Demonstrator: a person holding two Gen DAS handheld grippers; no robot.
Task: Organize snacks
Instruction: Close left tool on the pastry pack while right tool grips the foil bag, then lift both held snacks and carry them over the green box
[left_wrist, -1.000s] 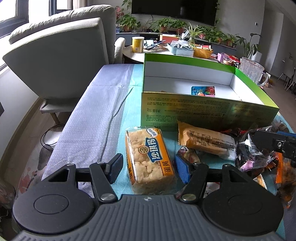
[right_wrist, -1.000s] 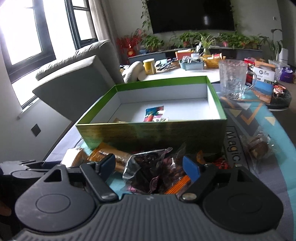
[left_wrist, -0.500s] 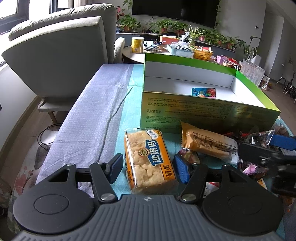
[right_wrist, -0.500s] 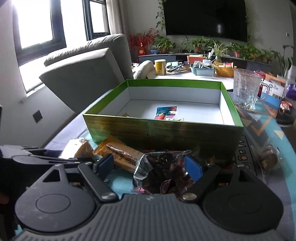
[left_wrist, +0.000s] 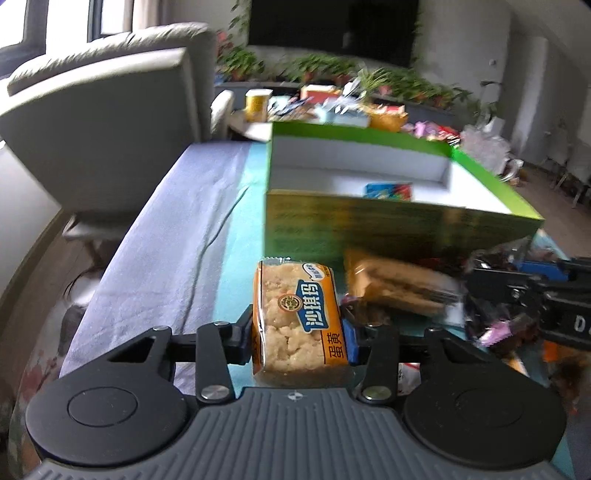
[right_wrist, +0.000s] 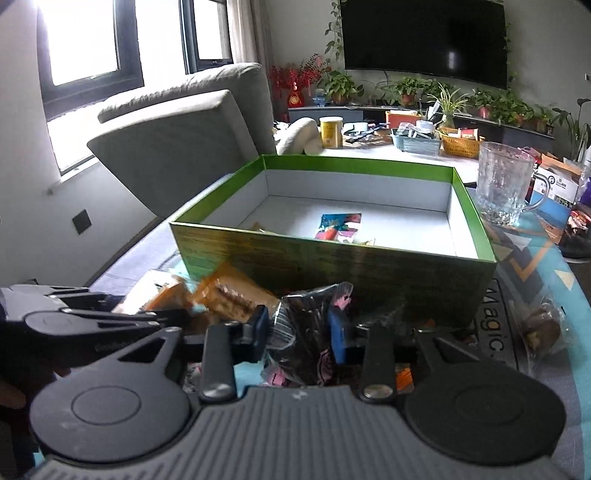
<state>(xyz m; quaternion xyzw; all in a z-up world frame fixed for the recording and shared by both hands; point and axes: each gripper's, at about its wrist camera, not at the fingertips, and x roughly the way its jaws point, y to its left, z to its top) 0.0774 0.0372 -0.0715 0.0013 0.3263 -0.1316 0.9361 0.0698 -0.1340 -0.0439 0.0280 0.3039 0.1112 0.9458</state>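
Left wrist view: the left claw (left_wrist: 298, 338) sits at the lower centre of the frame, its jaws having just been closing, and both blue pads now press the sides of an orange-and-clear pastry packet (left_wrist: 299, 317) with blue lettering. The packet runs lengthwise away from the camera over the teal table cover (left_wrist: 236, 236). Just right of it lies a tan wrapped bar (left_wrist: 395, 284), blurred. Behind both, in mid frame, stands the open green box (left_wrist: 388, 229) with a white inside; a small colourful packet (left_wrist: 388, 191) lies on its floor. At the right edge the right claw (left_wrist: 517, 280) reaches in over a dark crinkled bag (left_wrist: 495, 325). A grey armchair (left_wrist: 110, 122) fills the upper left.

Right wrist view: the right claw (right_wrist: 297, 330) is at the lower centre, its jaws having just been closing too, and its pads pinch the dark, shiny bag (right_wrist: 306, 332) with pink marks, which bulges between them in front of the box's near wall (right_wrist: 332, 266). To the left lie the tan bar (right_wrist: 232, 295) and other orange wrappers; the left claw's black body (right_wrist: 85, 314) enters from the left edge. Inside the box (right_wrist: 469, 206) the colourful packet (right_wrist: 338, 227) lies near the middle. A glass mug (right_wrist: 504, 182) stands at the right beyond the box, and a clear-wrapped brown snack (right_wrist: 543, 326) lies at the lower right on the patterned cover.
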